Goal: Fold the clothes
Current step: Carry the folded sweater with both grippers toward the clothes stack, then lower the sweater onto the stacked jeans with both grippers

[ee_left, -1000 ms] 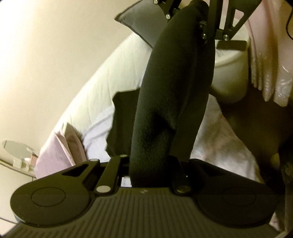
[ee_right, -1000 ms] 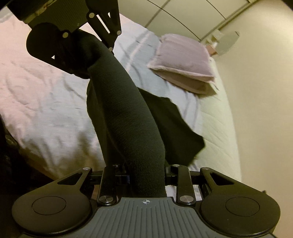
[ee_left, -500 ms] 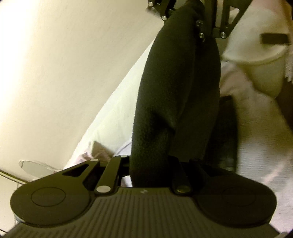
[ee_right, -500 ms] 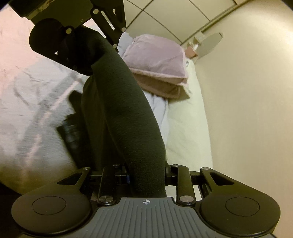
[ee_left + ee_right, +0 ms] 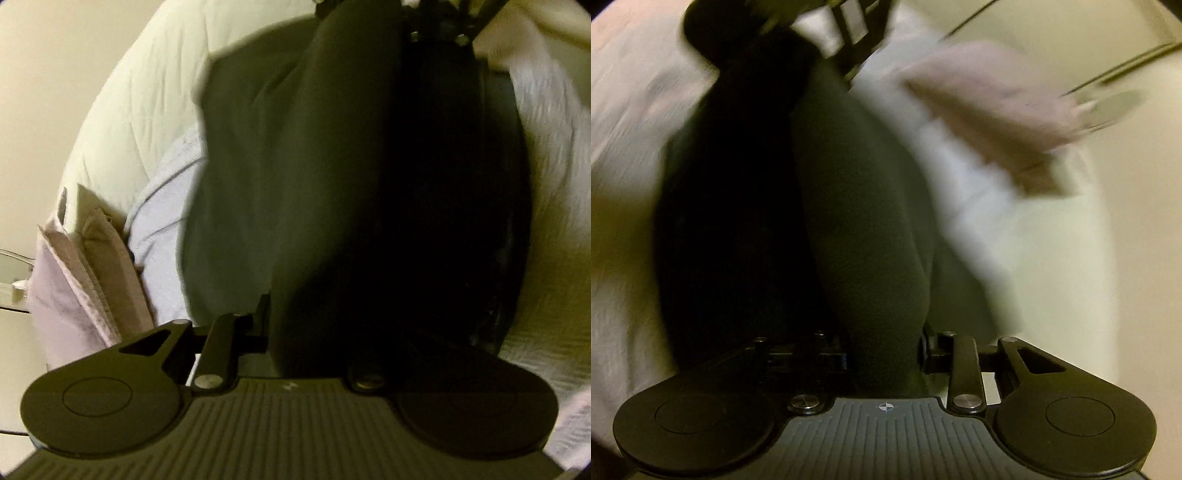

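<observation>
A black fleece garment (image 5: 332, 184) is stretched between my two grippers and hangs down onto the bed. My left gripper (image 5: 306, 354) is shut on one end of it. My right gripper (image 5: 886, 369) is shut on the other end of the garment (image 5: 857, 221). The right gripper shows at the top of the left wrist view (image 5: 436, 26); the left gripper shows at the top of the right wrist view (image 5: 849, 33). The fingertips are buried in the cloth. The right wrist view is blurred.
The bed has a white quilted cover (image 5: 140, 103) and a lilac sheet (image 5: 166, 206). A pink pillow (image 5: 74, 288) lies at the left and also shows in the right wrist view (image 5: 990, 96). A cream wall (image 5: 1126, 240) runs along the bed.
Both grippers have dropped closer to the bed with the garment. More of the garment now lies spread on the sheet. The views have swung and blurred.
</observation>
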Demonstrator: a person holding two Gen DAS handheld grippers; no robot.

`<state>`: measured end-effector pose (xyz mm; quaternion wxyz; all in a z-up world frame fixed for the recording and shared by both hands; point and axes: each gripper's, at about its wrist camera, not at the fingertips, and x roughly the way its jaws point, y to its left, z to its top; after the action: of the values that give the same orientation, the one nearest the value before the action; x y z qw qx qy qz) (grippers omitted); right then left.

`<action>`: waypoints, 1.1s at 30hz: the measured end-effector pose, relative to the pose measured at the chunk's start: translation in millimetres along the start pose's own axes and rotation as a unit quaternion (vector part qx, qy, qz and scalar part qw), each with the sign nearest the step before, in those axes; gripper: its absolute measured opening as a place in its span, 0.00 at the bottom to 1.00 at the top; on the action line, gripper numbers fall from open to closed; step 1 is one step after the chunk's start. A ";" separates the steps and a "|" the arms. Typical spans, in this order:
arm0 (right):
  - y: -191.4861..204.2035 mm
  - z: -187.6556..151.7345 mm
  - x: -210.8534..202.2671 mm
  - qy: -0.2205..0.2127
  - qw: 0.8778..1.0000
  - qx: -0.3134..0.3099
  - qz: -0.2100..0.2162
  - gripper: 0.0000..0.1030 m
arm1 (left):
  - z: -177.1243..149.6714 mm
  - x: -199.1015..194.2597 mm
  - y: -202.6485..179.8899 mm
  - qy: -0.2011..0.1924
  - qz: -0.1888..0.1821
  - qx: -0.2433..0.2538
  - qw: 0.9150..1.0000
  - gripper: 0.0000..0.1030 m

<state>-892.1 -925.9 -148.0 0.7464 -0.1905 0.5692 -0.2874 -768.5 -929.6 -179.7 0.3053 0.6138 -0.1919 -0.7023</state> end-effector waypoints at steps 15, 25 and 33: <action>14.4 -11.2 -22.6 0.045 0.998 0.032 -0.010 0.43 | -50.2 -46.8 -21.6 -0.048 0.058 0.002 0.997 0.36; -10.1 9.4 -25.7 0.053 0.994 0.093 -0.010 0.18 | -55.6 -46.1 6.3 -0.072 0.108 0.039 0.991 0.16; 29.0 13.3 -14.2 0.068 0.997 0.039 0.000 0.18 | -71.5 -24.4 -30.5 -0.052 0.057 0.048 0.996 0.17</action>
<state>-875.8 -895.2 -151.5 0.7129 -0.1414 0.6071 -0.3212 -702.9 -883.3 -193.5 0.3044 0.5787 -0.2756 -0.7046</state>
